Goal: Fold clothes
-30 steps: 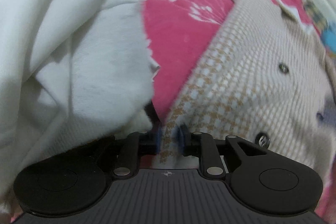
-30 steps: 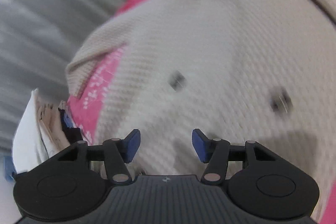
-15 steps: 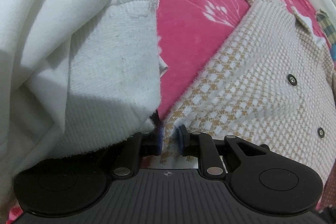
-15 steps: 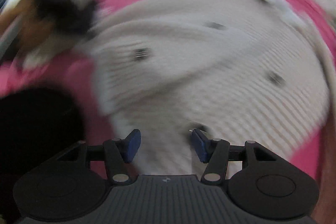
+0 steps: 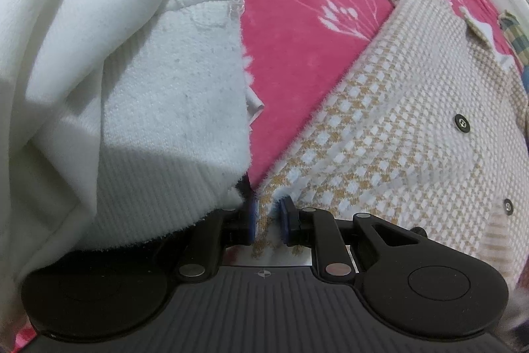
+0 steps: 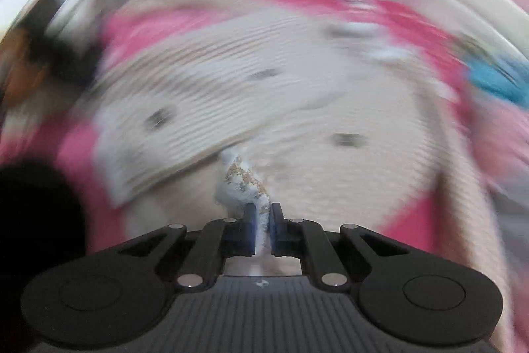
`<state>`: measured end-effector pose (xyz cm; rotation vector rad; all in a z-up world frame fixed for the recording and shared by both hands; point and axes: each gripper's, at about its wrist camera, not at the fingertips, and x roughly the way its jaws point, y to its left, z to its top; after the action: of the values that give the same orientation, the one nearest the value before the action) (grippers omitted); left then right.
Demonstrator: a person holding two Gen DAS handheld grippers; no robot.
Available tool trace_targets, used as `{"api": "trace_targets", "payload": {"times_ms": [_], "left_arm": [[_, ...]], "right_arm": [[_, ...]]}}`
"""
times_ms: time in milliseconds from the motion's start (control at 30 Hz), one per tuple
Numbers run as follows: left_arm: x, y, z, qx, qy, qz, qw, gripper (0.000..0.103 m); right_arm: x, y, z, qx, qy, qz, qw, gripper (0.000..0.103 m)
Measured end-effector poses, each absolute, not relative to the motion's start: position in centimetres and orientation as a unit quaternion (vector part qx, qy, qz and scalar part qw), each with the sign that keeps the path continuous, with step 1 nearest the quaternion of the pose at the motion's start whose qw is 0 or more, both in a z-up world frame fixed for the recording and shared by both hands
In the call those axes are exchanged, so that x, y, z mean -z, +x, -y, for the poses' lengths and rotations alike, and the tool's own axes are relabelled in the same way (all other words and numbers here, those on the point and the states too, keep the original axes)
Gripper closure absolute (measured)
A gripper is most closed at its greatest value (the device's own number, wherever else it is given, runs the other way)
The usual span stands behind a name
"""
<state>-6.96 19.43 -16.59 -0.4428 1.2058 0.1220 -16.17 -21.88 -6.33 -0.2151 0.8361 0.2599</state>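
A beige-and-white houndstooth jacket (image 5: 413,128) with dark buttons lies spread on a pink bedcover. My left gripper (image 5: 267,214) is shut on the jacket's near edge, with checked cloth pinched between the blue pads. A white knitted garment (image 5: 132,88) is heaped at the left and drapes over the left finger. The right wrist view is smeared by motion. In it the same jacket (image 6: 297,121) fills the middle, and my right gripper (image 6: 263,217) is shut on a bunched tuft of its fabric.
The pink bedcover (image 5: 297,38) has a white plant print. A plaid item (image 5: 515,35) lies at the far right edge, and a blurred blue thing (image 6: 496,81) shows in the right wrist view. A dark round shape (image 6: 36,214) sits low on the left.
The right gripper's jaws went from wide apart to shut on jacket fabric while its view swept across the bed. The left gripper kept its grip and place.
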Motion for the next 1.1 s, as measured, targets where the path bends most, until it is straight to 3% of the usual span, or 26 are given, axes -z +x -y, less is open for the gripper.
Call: {"api": "trace_targets", "payload": {"times_ms": [133, 300, 367, 433, 467, 567, 700, 733, 900, 967, 1000, 1100], "left_arm": [[16.5, -7.1, -19.5, -0.044, -0.203, -0.562, 0.800, 0.086], [16.6, -7.2, -19.5, -0.032, -0.199, -0.560, 0.803, 0.086], [16.6, -7.2, -19.5, -0.028, -0.198, -0.560, 0.804, 0.086], [16.6, -7.2, -19.5, -0.024, -0.195, -0.559, 0.805, 0.086], [16.6, -7.2, -19.5, -0.022, -0.195, -0.560, 0.805, 0.086], [16.7, -7.0, -19.5, -0.018, -0.198, -0.561, 0.804, 0.086], [16.7, -7.1, -19.6, -0.009, -0.199, -0.559, 0.805, 0.086], [16.7, -7.2, -19.6, -0.005, -0.198, -0.557, 0.806, 0.086], [16.8, -7.4, -19.7, 0.019, -0.190, -0.551, 0.812, 0.087], [16.9, -7.5, -19.7, 0.029, -0.190, -0.551, 0.812, 0.087], [16.9, -7.5, -19.8, 0.033, -0.190, -0.550, 0.812, 0.087], [16.9, -7.5, -19.9, 0.049, -0.196, -0.553, 0.808, 0.085]], "right_arm": [[1.0, -17.4, 32.5, 0.058, 0.043, -0.355, 0.932, 0.094], [0.8, -20.2, 40.3, 0.265, 0.167, -0.359, 0.879, 0.086], [-0.4, -22.2, 39.3, 0.281, 0.194, -0.287, 0.895, 0.076], [-1.6, -23.6, 37.2, 0.265, 0.204, -0.220, 0.916, 0.057], [-1.9, -23.5, 35.3, 0.236, 0.197, -0.204, 0.929, 0.055], [0.6, -19.3, 29.4, 0.054, 0.209, -0.301, 0.929, 0.050], [9.7, -12.0, 21.8, -0.143, 0.290, -0.490, 0.810, 0.047], [12.1, -10.4, 20.3, -0.164, 0.307, -0.526, 0.776, 0.052], [19.2, -6.5, 15.9, -0.202, 0.331, -0.588, 0.709, 0.053], [18.8, -5.7, 15.5, -0.226, 0.318, -0.586, 0.710, 0.089], [18.4, -5.4, 15.6, -0.226, 0.308, -0.587, 0.714, 0.097], [15.3, -4.9, 17.1, -0.238, 0.304, -0.545, 0.745, 0.097]]}}
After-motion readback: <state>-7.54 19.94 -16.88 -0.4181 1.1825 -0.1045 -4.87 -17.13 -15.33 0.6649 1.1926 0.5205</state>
